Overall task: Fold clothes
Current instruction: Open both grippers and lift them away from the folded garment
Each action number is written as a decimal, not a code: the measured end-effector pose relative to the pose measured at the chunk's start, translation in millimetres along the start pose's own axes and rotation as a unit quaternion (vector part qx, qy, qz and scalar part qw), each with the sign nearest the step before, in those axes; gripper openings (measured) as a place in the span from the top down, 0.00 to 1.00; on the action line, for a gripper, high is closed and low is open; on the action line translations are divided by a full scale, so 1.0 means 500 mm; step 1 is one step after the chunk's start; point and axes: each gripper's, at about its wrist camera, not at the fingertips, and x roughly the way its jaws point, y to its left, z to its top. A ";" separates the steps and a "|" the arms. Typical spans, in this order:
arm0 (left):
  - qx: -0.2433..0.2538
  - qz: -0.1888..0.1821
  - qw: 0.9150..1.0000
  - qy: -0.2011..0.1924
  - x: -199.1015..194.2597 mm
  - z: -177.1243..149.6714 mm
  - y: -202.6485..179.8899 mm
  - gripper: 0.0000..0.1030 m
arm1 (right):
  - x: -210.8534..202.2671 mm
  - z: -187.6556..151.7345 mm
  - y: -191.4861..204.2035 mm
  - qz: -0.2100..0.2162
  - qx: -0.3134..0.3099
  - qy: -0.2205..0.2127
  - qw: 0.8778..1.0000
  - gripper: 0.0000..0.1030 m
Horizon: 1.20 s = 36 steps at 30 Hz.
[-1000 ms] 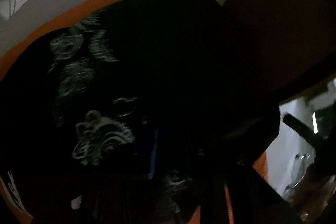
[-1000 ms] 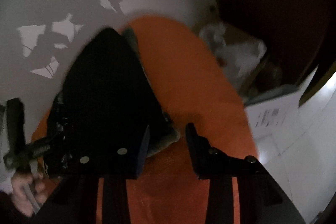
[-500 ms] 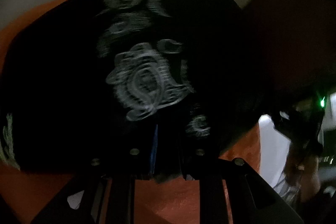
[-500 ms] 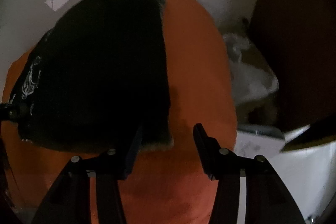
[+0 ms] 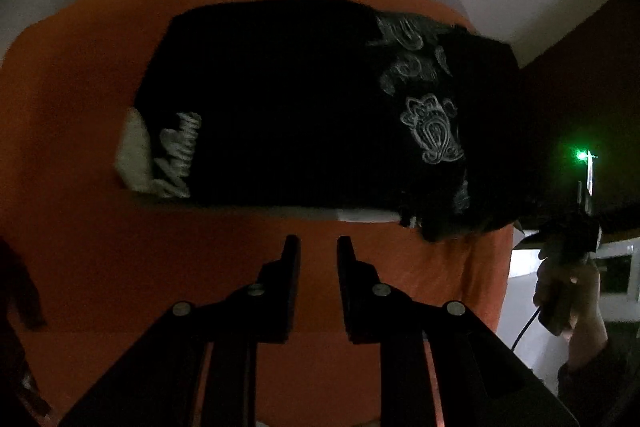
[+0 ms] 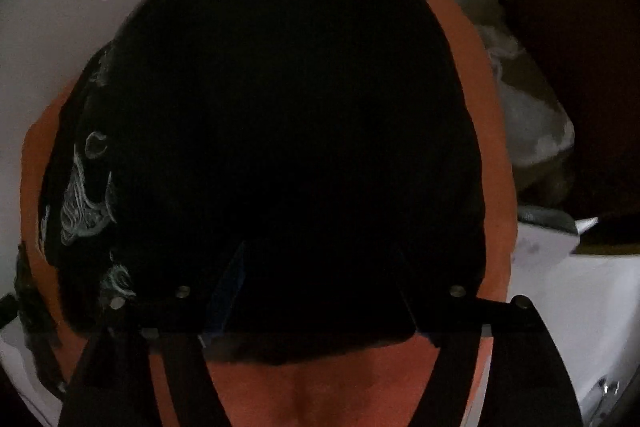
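Here the black garment [image 5: 288, 99] lies folded into a rough rectangle on the orange cloth [image 5: 72, 131] that covers the surface, with pale printed patterns [image 5: 432, 131] near its right end and a strip of light lining [image 5: 134, 151] showing at its left end. The left gripper [image 5: 318, 247] hangs above the orange cloth just short of the garment's near edge, its jaws narrowly parted with nothing between them. In the right wrist view the garment [image 6: 288, 115] fills most of the picture. The right gripper [image 6: 320, 267] sits over the garment's near edge, its jaws opening; they are dark against dark fabric, so I cannot tell whether the pads still press on the cloth. At the right of the left view a hand [image 5: 568, 291] holds the other gripper's handle
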 end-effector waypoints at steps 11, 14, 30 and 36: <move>0.118 -0.037 0.989 -0.085 -0.250 -0.102 -0.001 0.42 | -0.397 -0.175 0.295 0.019 -0.016 -0.077 0.997 0.32; 0.142 -0.053 0.981 -0.123 -0.352 -0.179 0.022 0.32 | -0.475 -0.262 0.395 0.005 -0.028 -0.113 0.993 0.31; 0.103 0.004 0.982 -0.159 -0.630 -0.467 0.301 0.24 | -0.635 -0.620 0.591 0.008 -0.044 -0.141 0.989 0.05; 0.099 -0.009 0.983 -0.153 -0.640 -0.433 0.284 0.24 | -0.648 -0.612 0.608 0.002 -0.058 -0.134 0.989 0.02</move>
